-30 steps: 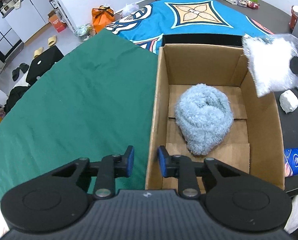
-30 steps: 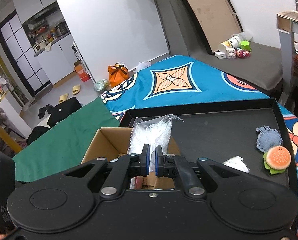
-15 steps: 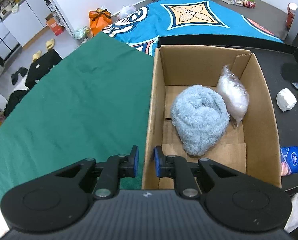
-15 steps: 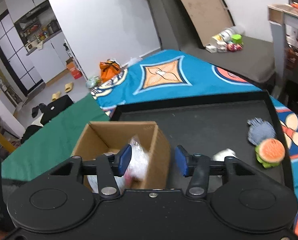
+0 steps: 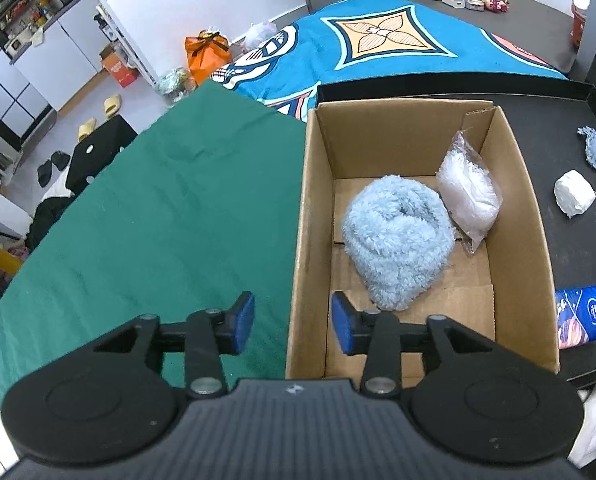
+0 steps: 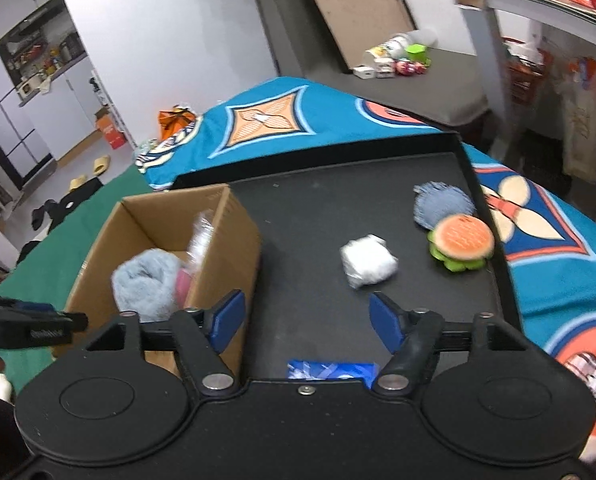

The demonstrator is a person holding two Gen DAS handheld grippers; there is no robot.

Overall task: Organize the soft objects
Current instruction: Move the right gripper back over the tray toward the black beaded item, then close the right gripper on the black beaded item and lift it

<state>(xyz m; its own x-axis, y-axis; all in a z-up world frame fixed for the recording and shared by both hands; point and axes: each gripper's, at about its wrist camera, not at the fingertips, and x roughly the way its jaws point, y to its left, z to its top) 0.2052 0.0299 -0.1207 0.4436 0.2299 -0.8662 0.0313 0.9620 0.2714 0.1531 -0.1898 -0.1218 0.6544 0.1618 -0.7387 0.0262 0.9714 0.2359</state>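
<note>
Drop step is done: clear bag [image 5: 468, 190] sits in the cardboard box [image 5: 514, 216] beside the fluffy blue bundle [image 5: 396, 240], ahead of your left gripper [image 5: 293, 322]. Left jaws are opening astride the box's near wall, gripping nothing. Right gripper [image 6: 302, 322] jaws are opening, empty. Next pick looks like the white wad [image 6: 368, 266], just ahead of the right jaws on the black tray [image 6: 318, 216]: centre it between them, then close.

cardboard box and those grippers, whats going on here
A person with two handheld grippers is sorting soft things into the box. A blue fluffy roll and a clear bag lie inside. Both grippers are empty, jaws opening: the left gripper straddles the box's wall, the right gripper faces the white bundle and burger toy.
</note>
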